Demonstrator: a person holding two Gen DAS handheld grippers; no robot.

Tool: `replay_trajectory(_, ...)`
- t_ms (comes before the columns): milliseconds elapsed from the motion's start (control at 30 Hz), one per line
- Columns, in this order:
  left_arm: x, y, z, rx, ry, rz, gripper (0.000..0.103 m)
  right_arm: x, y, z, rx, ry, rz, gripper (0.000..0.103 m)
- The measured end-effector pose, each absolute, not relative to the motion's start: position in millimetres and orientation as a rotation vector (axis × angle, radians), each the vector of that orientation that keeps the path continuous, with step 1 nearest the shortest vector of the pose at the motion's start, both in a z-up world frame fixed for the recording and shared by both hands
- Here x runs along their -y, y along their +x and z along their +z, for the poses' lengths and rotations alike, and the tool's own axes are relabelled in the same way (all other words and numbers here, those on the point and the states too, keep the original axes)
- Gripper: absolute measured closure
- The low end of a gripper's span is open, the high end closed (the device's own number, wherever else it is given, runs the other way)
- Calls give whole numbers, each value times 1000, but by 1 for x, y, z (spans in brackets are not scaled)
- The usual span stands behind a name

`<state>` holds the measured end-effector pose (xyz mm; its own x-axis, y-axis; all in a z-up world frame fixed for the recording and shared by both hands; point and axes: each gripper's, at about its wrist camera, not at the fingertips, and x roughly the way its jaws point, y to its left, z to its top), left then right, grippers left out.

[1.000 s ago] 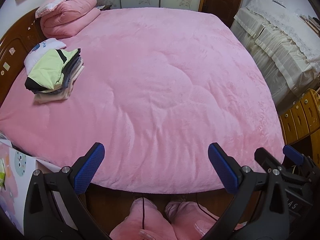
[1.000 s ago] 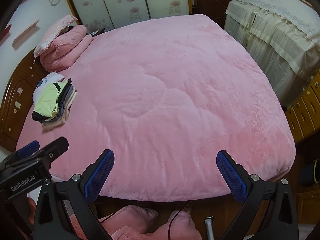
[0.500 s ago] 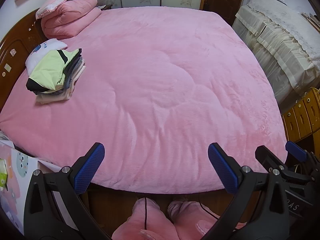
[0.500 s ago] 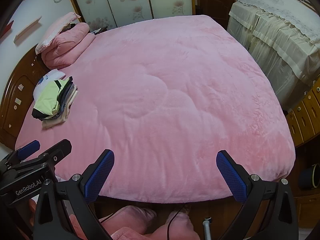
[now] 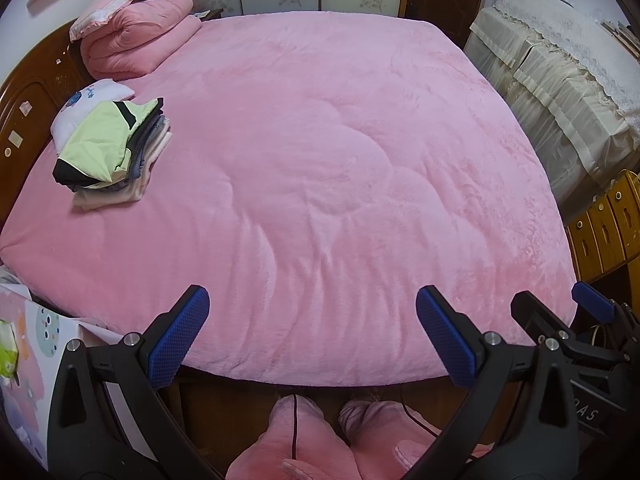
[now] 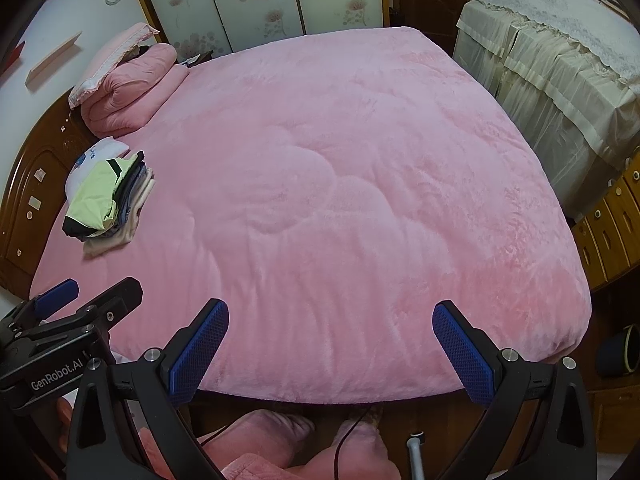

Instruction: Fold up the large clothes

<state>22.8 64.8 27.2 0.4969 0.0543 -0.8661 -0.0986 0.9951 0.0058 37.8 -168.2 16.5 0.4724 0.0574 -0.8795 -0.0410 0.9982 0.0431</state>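
Observation:
A stack of folded clothes [image 5: 110, 150], light green on top, lies at the left of a bed covered by a pink blanket [image 5: 320, 160]; it also shows in the right wrist view [image 6: 108, 200]. My left gripper [image 5: 312, 324] is open and empty, held above the bed's near edge. My right gripper [image 6: 330, 338] is open and empty beside it, also above the near edge. No unfolded garment shows on the blanket [image 6: 340, 180].
A rolled pink quilt with a pillow [image 5: 132, 36] sits at the far left corner by the wooden headboard [image 5: 24, 116]. Cloth-covered furniture [image 5: 560, 80] and wooden drawers [image 5: 608, 224] stand to the right. Pink slippers [image 5: 340, 440] are below the bed edge.
Both grippers have risen and drawn back slightly from the bed; the view shifted a little. Both stay open and empty.

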Motion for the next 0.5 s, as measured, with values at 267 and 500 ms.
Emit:
replay_trajectory(267, -70, 22, 25, -1049, -44, 89, 0, 162, 31, 14, -1081, 14, 56, 0)
replay_trajectory(500, -73, 19, 24, -1047, -41, 89, 0, 159, 27, 12, -1078, 13, 54, 0)
